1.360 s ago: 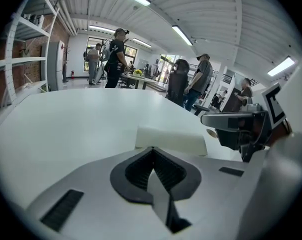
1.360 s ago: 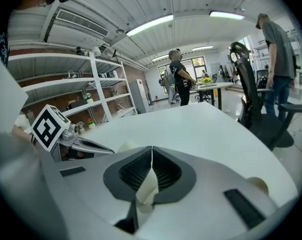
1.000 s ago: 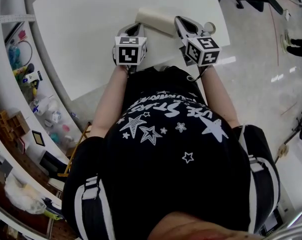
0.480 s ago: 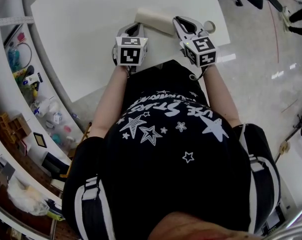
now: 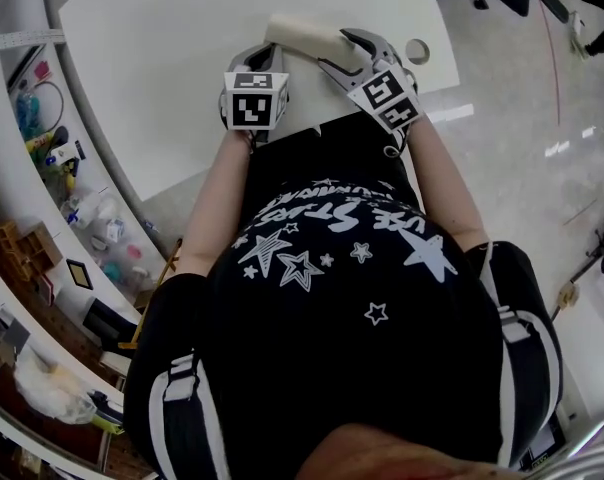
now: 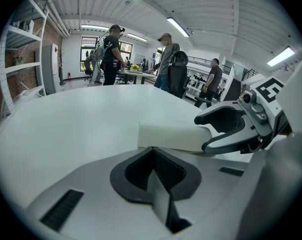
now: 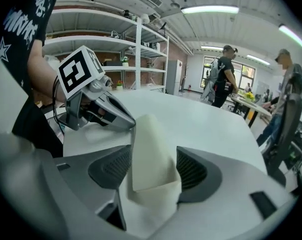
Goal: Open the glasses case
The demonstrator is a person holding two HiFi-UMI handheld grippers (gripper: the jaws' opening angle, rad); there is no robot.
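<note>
Top-down head view: a person in a black T-shirt (image 5: 342,288) w/ white stars stands at a white table (image 5: 182,58), a two-jaw tool in each hand. A cream glasses case (image 5: 304,36), closed, lies on the table near its front edge, just ahead of both tools. A small tape roll (image 5: 417,50) sits on the table to the R of the case, apart from it.

R tool (image 5: 334,50): angled in toward the case, its marker cube (image 5: 384,96) tilted. In the right gripper view the case (image 7: 150,154) stands betw. the jaws of the R tool (image 7: 153,159); both ribbed pads press its sides, so this tool is clamped on one end of the case. The L tool (image 7: 122,120) shows at upper left of that view, its tip right by the case's far end.

L tool (image 5: 262,60): points straight ahead, marker cube (image 5: 254,100) facing the camera. In the left gripper view the jaws of the L tool (image 6: 152,151) are together w/ nothing betw. them. The case (image 6: 171,136) lies flat on the table (image 6: 81,119) just beyond the tip; can't tell if tip and case touch. The R tool (image 6: 203,134) straddles the case's R end, one finger above, one below.

Bg: several people (image 6: 112,54) stand by desks in an open room; white shelving (image 7: 121,49) lines a brick wall.
</note>
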